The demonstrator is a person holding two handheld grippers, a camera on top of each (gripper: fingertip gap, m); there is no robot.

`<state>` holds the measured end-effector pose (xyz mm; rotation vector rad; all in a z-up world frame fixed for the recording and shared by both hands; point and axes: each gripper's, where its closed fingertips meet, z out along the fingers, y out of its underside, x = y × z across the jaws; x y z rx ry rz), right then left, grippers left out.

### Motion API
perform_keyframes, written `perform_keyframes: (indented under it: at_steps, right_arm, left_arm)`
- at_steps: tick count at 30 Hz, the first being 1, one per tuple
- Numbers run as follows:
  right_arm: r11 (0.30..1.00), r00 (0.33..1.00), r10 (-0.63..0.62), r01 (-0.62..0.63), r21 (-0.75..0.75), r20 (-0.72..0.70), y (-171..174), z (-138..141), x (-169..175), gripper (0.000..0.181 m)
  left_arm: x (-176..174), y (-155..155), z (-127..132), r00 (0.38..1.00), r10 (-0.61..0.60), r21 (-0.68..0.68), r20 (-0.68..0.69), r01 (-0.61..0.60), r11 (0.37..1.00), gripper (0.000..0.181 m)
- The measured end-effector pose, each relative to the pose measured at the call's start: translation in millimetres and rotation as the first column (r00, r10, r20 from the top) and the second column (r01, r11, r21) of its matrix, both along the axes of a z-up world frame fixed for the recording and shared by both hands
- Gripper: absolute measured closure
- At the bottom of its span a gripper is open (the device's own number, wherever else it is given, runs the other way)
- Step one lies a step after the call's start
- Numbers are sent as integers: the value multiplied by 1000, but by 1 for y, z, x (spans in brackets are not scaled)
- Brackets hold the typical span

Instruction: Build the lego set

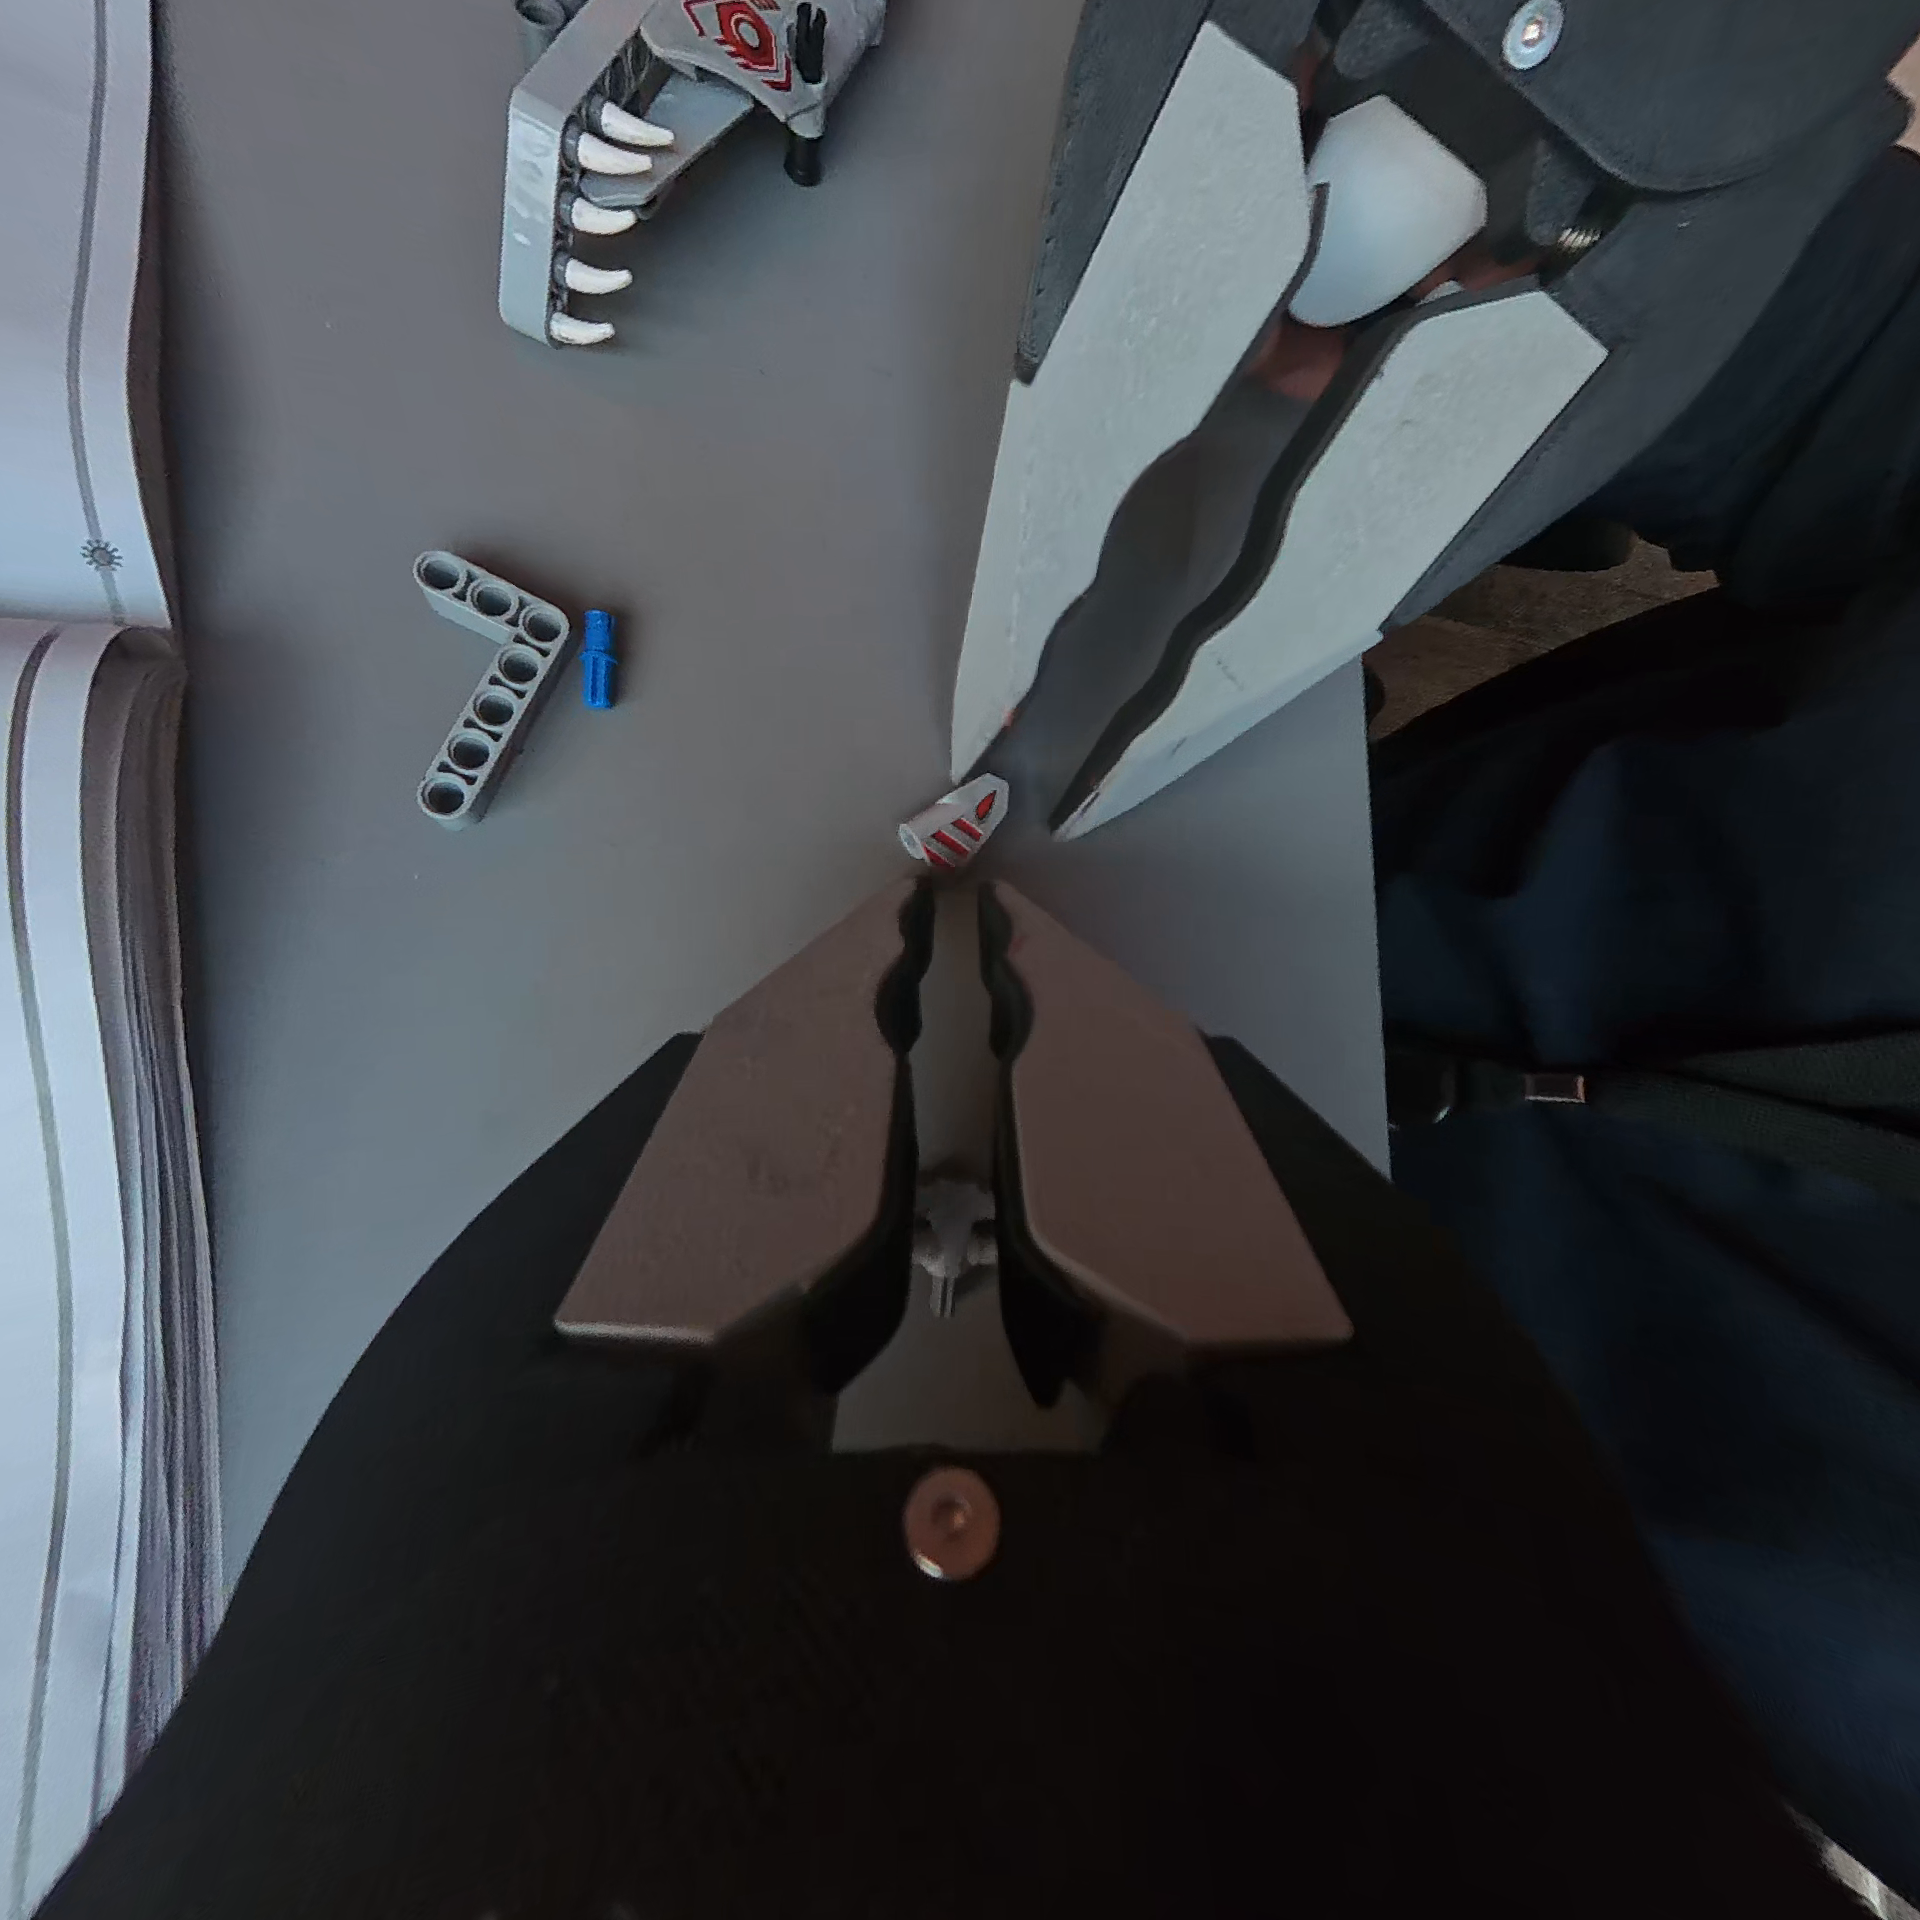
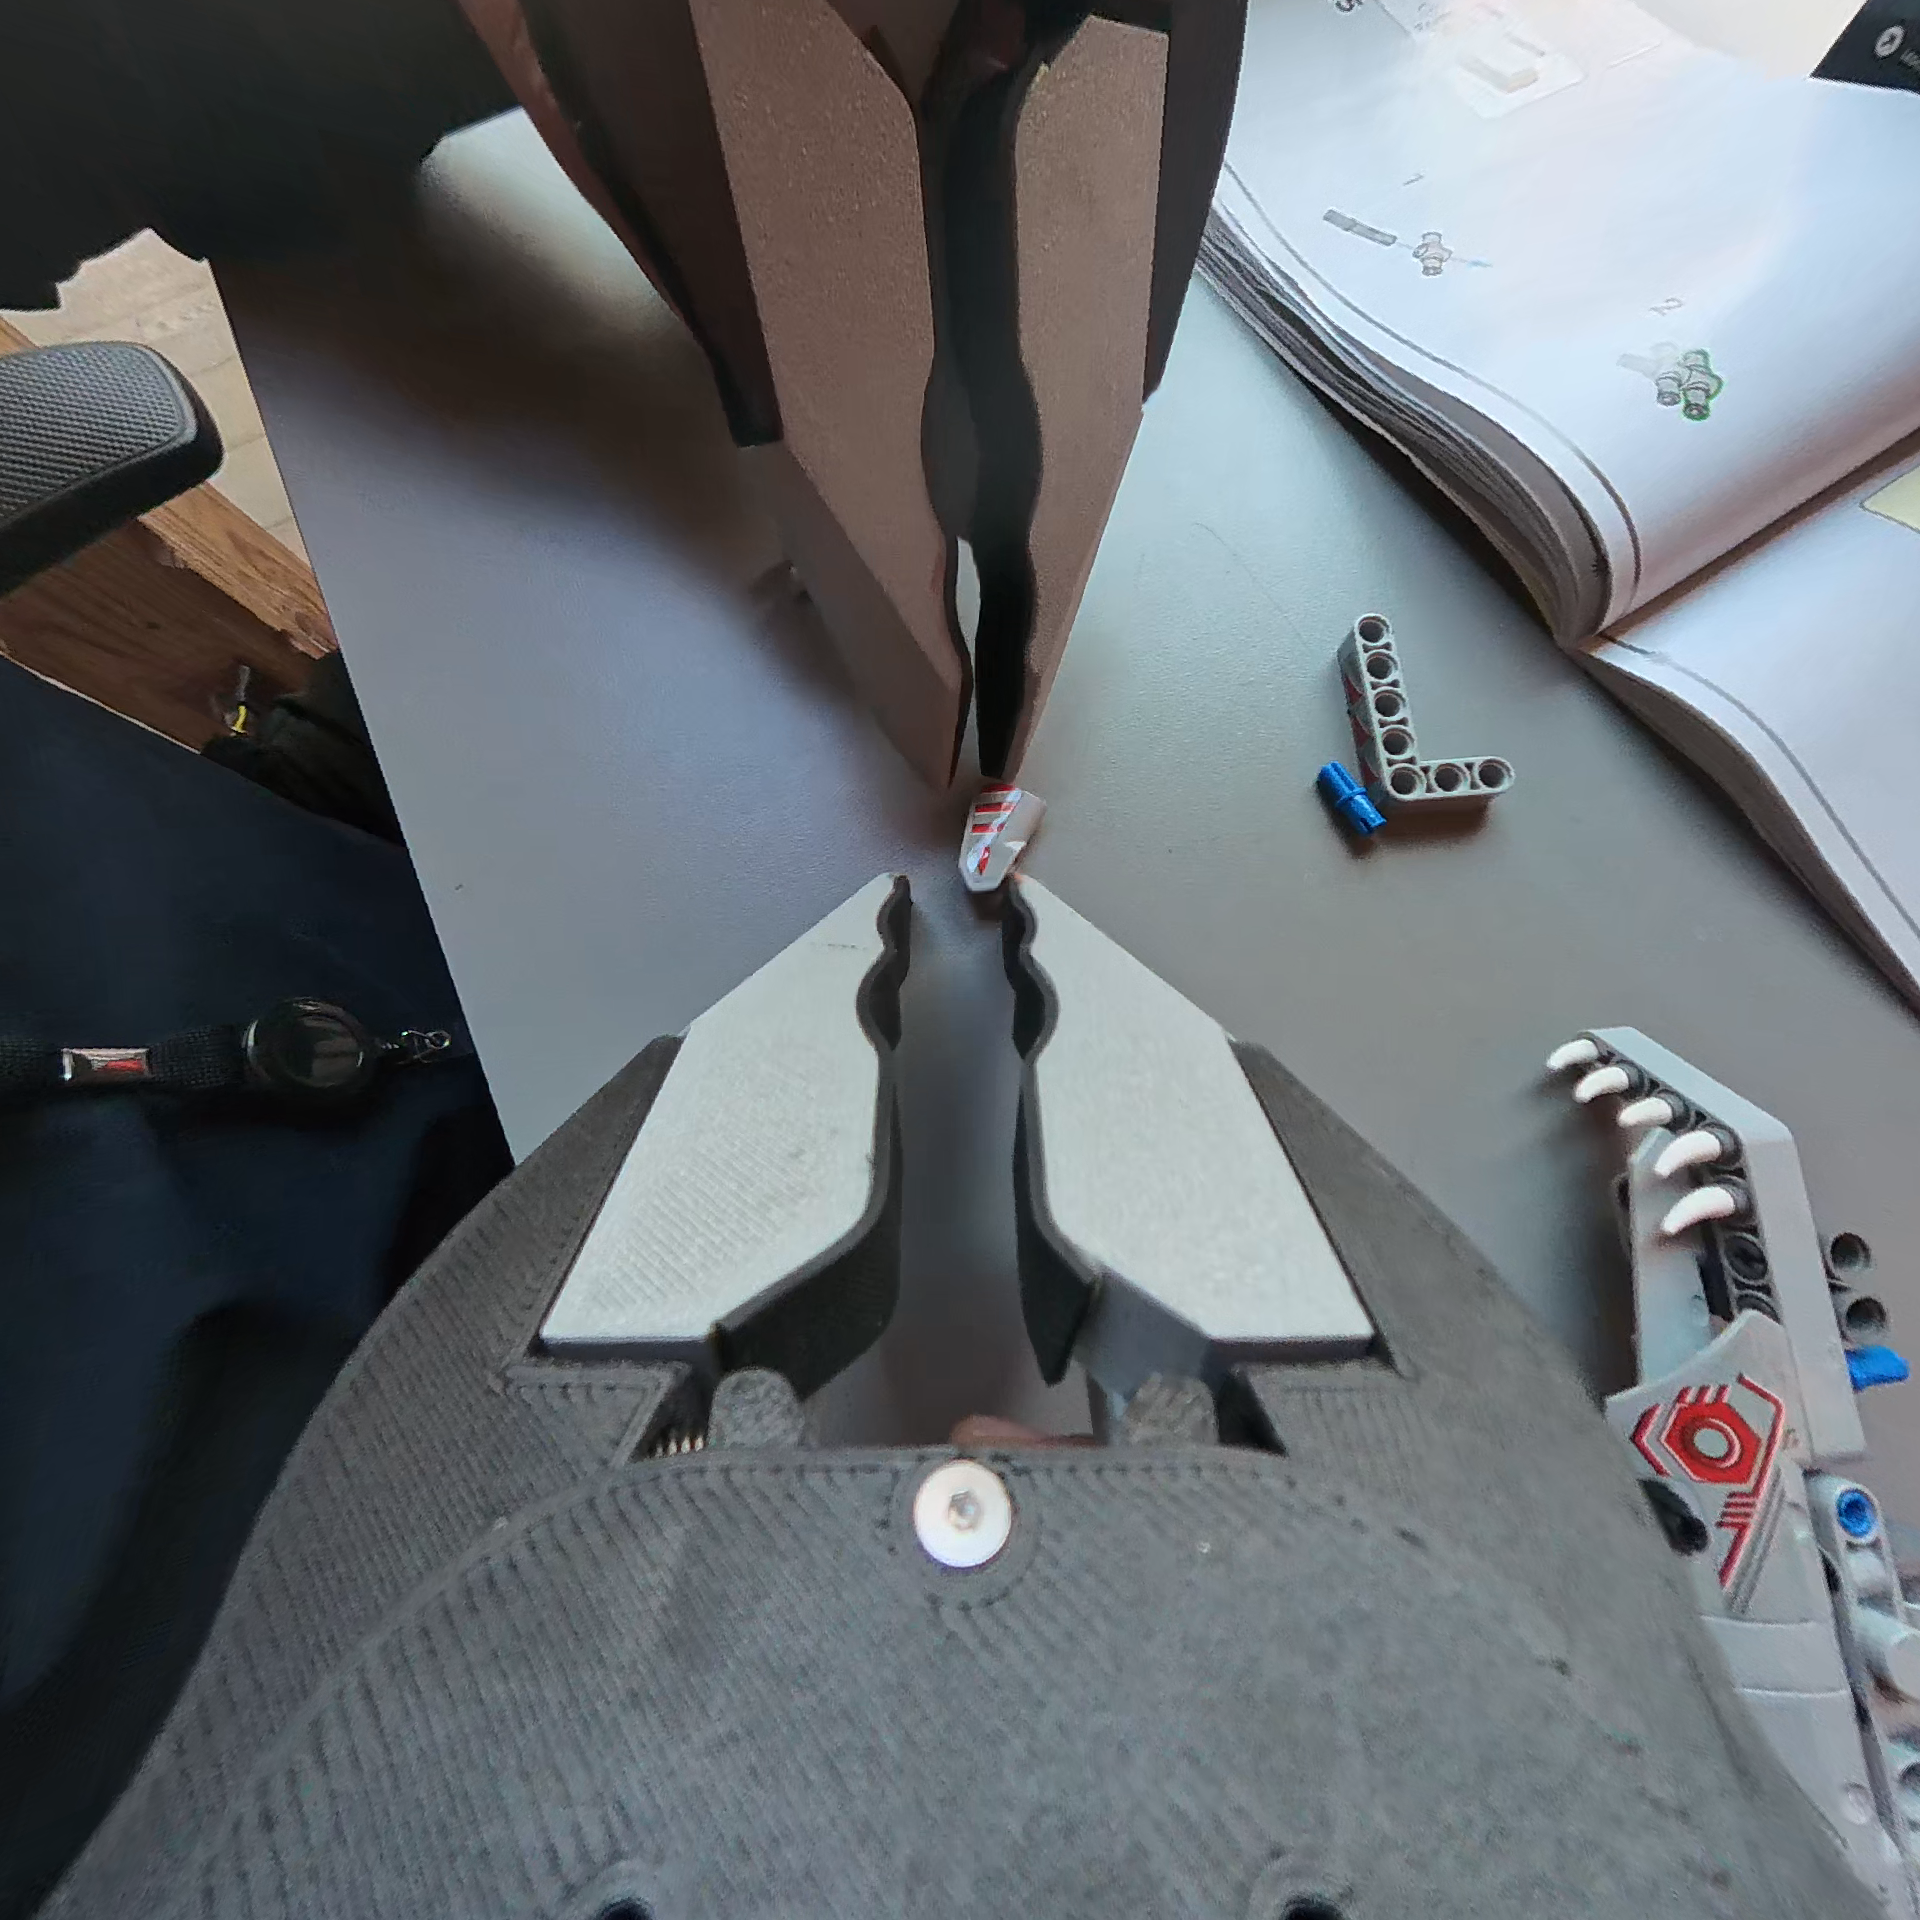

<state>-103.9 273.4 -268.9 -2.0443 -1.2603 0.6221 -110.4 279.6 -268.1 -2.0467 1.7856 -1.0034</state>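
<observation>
A small grey curved piece with red stripes (image 1: 956, 826) (image 2: 997, 836) sits between the tips of both grippers, tilted. My left gripper (image 1: 954, 883) (image 2: 987, 777), with brown fingers, is nearly shut, and its tips pinch one end of the piece. My right gripper (image 2: 956, 883) (image 1: 1010, 802), with pale grey fingers, faces it, open, with one fingertip (image 2: 1013, 894) touching the piece's other end. A grey jaw assembly with white teeth (image 1: 540, 208) (image 2: 1704, 1195) lies on the grey table (image 1: 727, 499). A grey L-shaped beam (image 1: 488, 686) (image 2: 1392, 727) and a blue pin (image 1: 600, 660) (image 2: 1351, 798) lie beside each other.
An open instruction booklet (image 1: 62, 935) (image 2: 1662, 312) lies along one table side. A small grey connector (image 1: 951, 1242) shows through the left fingers' gap. The table edge (image 1: 1371, 935) is close to both grippers, with a person's dark clothing, a lanyard reel (image 2: 301, 1049) and a chair armrest (image 2: 83, 436) beyond. Left and right tips are no more than a few centimetres apart. The blue pin (image 2: 1351, 798) is about 6 centimetres from my right fingertips. Seen from the left wrist view (image 1: 605, 651) as well.
</observation>
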Motion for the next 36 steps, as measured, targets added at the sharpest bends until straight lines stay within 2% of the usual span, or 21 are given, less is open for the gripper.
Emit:
perform_keyframes:
  at_steps: [6,25,36]
  right_arm:
    - [999,999,35,-35,-9,-5,-8,0,-5,169]
    - [999,999,43,-44,-23,-22,-10,1,-3,167]
    - [998,998,55,-55,14,-22,-10,4,-9,168]
  left_arm:
    - [0,0,0,1000,-1,10,-1,1,1000,178]
    - [-1,8,0,1000,24,37,-1,-24,999,176]
    - [1,6,-1,1000,17,47,1,-17,999,176]
